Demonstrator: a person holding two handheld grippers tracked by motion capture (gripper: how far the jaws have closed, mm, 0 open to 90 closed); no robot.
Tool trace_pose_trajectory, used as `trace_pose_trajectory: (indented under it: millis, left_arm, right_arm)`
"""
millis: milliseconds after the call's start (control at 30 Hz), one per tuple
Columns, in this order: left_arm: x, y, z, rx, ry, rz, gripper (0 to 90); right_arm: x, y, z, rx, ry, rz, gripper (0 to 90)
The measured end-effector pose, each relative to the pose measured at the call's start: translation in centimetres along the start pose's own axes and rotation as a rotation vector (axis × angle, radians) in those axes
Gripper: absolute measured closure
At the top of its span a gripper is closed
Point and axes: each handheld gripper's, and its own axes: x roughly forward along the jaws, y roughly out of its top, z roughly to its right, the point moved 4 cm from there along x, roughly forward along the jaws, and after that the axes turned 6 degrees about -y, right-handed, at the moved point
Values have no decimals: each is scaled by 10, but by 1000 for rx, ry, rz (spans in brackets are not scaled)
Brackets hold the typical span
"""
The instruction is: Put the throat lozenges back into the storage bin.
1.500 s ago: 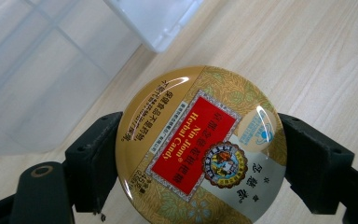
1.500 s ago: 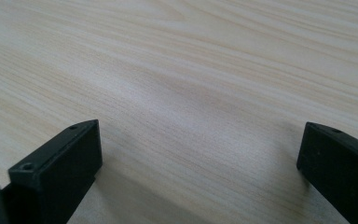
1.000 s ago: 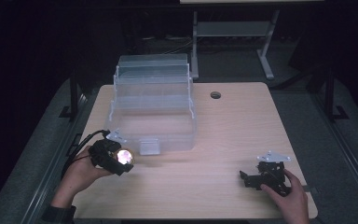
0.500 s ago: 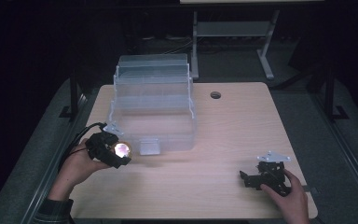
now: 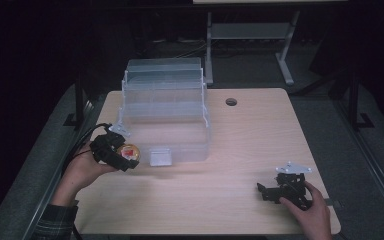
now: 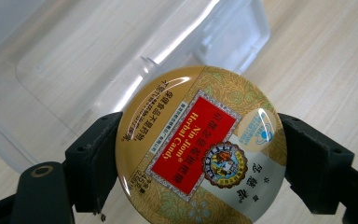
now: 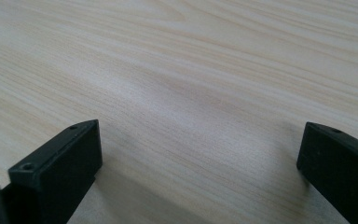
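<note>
Table (image 5: 240, 130) carries clear plastic organizer box (image 5: 165, 115). Left gripper (image 5: 122, 155) clamps round candy tin (image 6: 200, 149) between its 2 jaws, just beside box's front-left corner. Right gripper (image 5: 267, 191) spread wide, empty, resting front-right on table

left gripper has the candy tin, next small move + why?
Probably carry the tin right and forward over the clear box's open tray, then lower. The left gripper clamps it by the rim beside the box's front-left corner, still outside it; the right gripper rests open over bare table.
</note>
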Motion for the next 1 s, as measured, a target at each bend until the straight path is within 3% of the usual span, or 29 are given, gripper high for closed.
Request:
trace_pose_trajectory:
  millis: [1000]
  left_arm:
    - [-4, 17, -49, -78, 44, 14, 195]
  right_arm:
    - [0, 0, 0, -2, 0, 0, 0]
